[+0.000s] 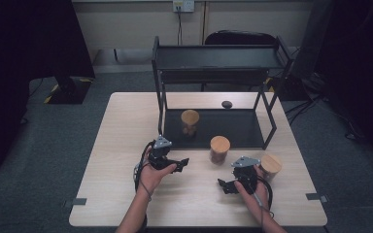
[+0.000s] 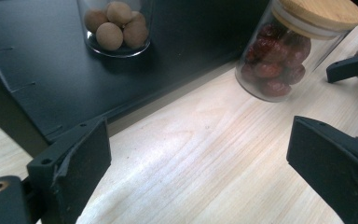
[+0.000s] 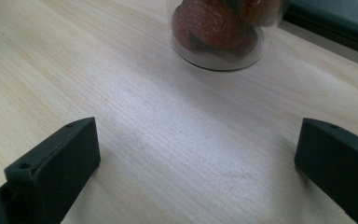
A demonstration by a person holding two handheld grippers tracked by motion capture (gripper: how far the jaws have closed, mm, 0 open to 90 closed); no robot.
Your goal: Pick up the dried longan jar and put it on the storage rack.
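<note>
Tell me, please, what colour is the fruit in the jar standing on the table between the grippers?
Dark red, best seen in the left gripper view: jar.

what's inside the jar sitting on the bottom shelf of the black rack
The jar on the shelf holds round tan-brown balls, probably nuts or dried fruit, piled at the bottom. From above, its wooden lid covers them, so how full it is cannot be seen.

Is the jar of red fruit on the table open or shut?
Shut: the jar of red fruit stands upright with its wooden lid seated on top.

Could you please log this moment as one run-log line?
left gripper: open, empty | right gripper: open, empty | jar of red dates: on table, between grippers
</note>
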